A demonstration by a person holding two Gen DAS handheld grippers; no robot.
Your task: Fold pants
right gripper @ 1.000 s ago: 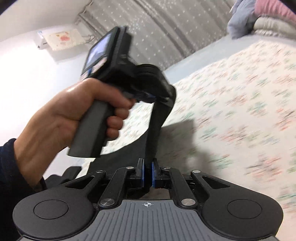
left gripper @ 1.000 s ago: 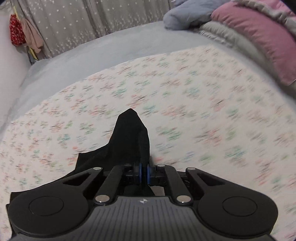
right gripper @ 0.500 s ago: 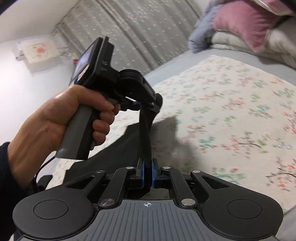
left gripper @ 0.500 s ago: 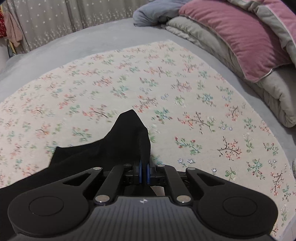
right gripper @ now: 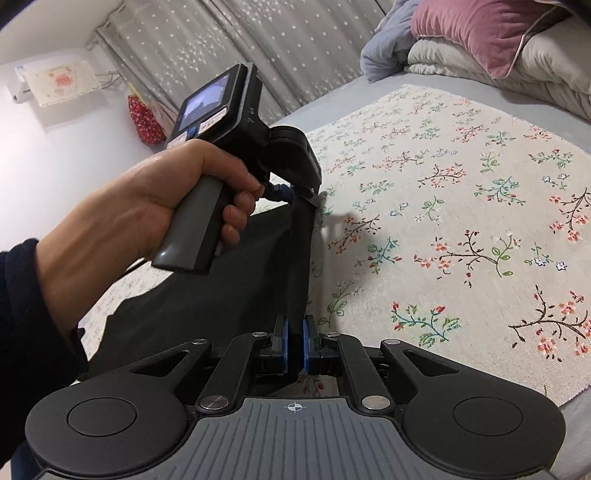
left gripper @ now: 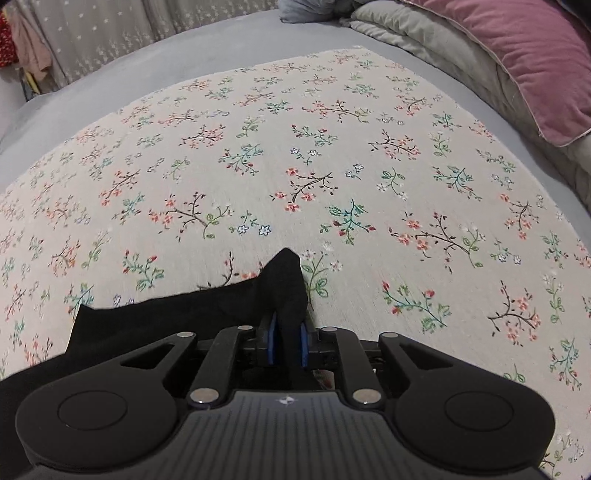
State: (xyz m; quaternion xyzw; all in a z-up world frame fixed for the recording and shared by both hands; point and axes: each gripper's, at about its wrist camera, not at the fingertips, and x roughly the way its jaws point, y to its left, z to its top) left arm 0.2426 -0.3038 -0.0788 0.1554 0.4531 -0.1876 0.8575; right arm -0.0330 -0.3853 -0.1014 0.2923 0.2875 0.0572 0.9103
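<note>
- Left hand (right gripper: pixel 147 214): wrapped round the grey handle of the left gripper (right gripper: pixel 303 194), dark sleeve at the wrist; tool tilted down toward the floral cloth (left gripper: pixel 332 155).
- Left gripper, own view (left gripper: pixel 287 341): jaws have just been opening; a peak of the black pants (left gripper: pixel 192 314) stands between the blue pads, which look slightly parted from the fabric.
- Pants: spread low and left on the floral cloth, stretched between both tools.
- Right gripper (right gripper: pixel 294 343): blue pads pinched tight on a black fold of the pants.
- Open room: bare floral cloth ahead and to the right; grey bed surface (left gripper: pixel 184 48) borders it.
- Far right: pink pillow (right gripper: pixel 476 29) on stacked quilts.
- Hidden: the lower pants behind both tool bodies.
</note>
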